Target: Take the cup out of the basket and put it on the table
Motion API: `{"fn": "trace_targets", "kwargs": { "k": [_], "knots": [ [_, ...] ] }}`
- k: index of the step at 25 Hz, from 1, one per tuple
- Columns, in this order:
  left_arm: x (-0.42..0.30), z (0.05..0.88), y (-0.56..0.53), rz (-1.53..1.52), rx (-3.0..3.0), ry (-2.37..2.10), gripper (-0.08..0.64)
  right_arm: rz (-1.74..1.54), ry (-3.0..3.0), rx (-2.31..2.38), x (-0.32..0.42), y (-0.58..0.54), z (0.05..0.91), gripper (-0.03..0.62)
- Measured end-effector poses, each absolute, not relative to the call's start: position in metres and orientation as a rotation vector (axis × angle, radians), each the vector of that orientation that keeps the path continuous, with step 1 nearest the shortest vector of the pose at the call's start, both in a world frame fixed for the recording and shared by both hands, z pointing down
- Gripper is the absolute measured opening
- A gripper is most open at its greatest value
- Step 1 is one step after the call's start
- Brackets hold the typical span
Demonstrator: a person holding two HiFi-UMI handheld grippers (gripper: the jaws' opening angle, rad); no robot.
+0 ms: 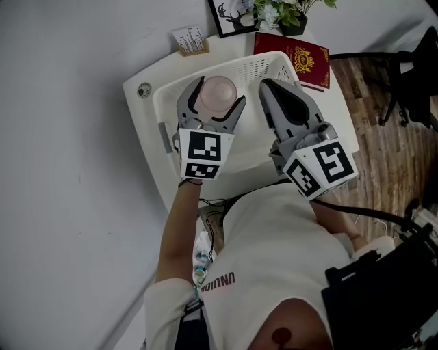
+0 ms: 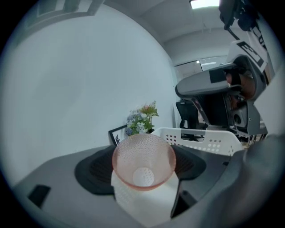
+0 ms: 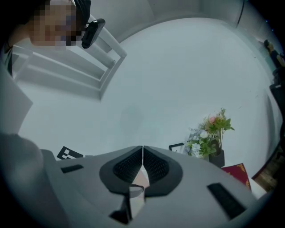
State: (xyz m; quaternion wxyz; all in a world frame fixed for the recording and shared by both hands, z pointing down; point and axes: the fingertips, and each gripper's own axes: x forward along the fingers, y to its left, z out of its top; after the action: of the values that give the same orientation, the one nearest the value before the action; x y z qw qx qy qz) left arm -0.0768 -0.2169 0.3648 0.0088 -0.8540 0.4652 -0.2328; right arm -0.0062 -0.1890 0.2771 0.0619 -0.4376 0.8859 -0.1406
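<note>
Ribbed pads point(image 2: 95, 171) of left gripper point(image 2: 143, 168) round dimpled pink conical cup point(image 2: 143, 160)

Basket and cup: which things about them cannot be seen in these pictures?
- Floor of the basket: in the head view, covered by the left gripper and right gripper; the left gripper view shows only its rim.
- Height of the pink cup above the basket: the head view looks straight down onto it.
- Top of the picture frame: head view, cut by the top edge.
</note>
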Motion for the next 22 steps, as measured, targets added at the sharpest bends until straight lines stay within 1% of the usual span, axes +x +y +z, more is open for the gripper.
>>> {"fn": "trace_targets", "kwargs": {
  "k": [22],
  "knots": [
    [-0.099,0.317,-0.188,-0.567,-2.59,1.517,0.397,-0.401,2.708,-1.279,-0.029,-0.177,0.277,0.02]
  ]
}}
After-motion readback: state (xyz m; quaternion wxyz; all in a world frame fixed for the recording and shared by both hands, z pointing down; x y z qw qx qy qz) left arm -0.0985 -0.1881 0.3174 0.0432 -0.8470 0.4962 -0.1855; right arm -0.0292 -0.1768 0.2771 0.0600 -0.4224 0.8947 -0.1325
